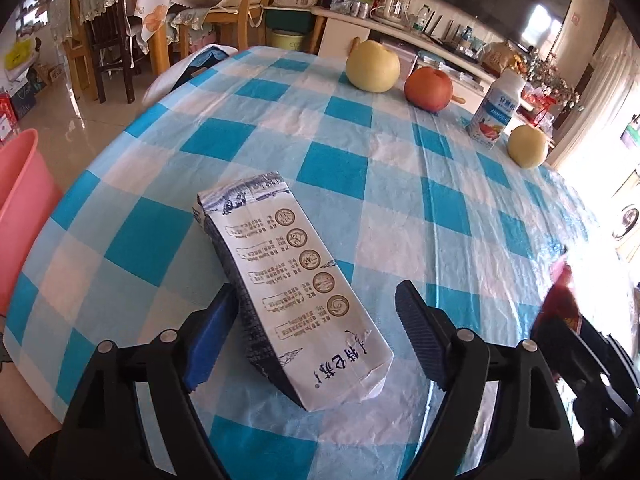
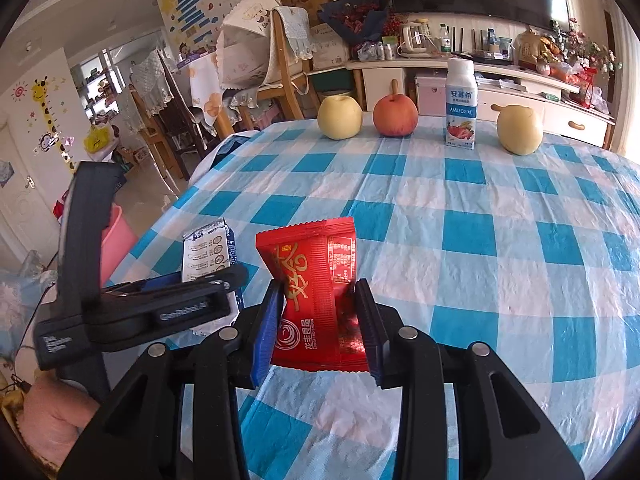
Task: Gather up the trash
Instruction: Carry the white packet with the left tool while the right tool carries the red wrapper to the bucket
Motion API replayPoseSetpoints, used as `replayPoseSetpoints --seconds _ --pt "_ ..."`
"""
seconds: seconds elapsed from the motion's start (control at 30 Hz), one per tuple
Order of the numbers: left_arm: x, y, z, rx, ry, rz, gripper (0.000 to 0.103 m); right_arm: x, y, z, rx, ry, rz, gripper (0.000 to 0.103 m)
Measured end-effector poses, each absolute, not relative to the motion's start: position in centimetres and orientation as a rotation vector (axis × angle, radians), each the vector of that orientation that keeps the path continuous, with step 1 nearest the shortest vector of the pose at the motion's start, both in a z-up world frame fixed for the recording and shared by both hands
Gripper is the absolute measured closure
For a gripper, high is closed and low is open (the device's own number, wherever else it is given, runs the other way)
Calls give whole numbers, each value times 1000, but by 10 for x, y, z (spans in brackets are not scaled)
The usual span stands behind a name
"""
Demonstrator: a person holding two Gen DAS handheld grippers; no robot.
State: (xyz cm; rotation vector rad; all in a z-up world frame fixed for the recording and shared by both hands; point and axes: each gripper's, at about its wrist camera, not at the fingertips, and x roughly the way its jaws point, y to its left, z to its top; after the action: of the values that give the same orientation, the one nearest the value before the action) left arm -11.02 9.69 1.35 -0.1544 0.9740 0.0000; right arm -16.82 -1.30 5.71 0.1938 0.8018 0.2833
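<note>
A white and blue paper packet point(image 1: 294, 292) lies flat on the blue checked tablecloth point(image 1: 360, 168). My left gripper point(image 1: 316, 308) is open with its fingers on either side of the packet; the left pad touches or nearly touches the packet's edge. My right gripper point(image 2: 318, 300) is shut on a red snack wrapper point(image 2: 316, 292) and holds it upright above the table. In the right wrist view the packet point(image 2: 208, 252) shows behind the left gripper's body point(image 2: 160, 304). The red wrapper also shows at the right edge of the left wrist view point(image 1: 560, 292).
A pink bin point(image 1: 20, 208) stands off the table's left edge, also in the right wrist view point(image 2: 114, 240). At the far edge stand a yellow apple point(image 2: 340, 117), a red apple point(image 2: 395, 115), a yogurt bottle point(image 2: 461, 104) and another yellow fruit point(image 2: 519, 129). Chairs stand beyond the table.
</note>
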Motion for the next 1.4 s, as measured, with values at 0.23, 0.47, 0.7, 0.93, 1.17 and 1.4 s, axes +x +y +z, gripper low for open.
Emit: replayPoseSetpoints --seconds 0.23,0.47,0.7,0.93,1.17,1.4 --pt "-103 94 8 -101 951 58 40 -168 -22 52 229 821 318 64" --pt "-113 100 20 -109 915 -8 41 -170 -17 54 245 822 355 64" --pt "-137 126 64 -127 817 -43 41 -171 -2 59 251 829 392 64" --pt "-163 194 97 -153 739 19 40 -172 35 67 224 838 456 64" --pt "-185 279 113 -165 685 153 40 -168 100 87 174 838 576 64" --pt "-193 347 114 -208 663 263 40 -152 183 121 106 798 720 64"
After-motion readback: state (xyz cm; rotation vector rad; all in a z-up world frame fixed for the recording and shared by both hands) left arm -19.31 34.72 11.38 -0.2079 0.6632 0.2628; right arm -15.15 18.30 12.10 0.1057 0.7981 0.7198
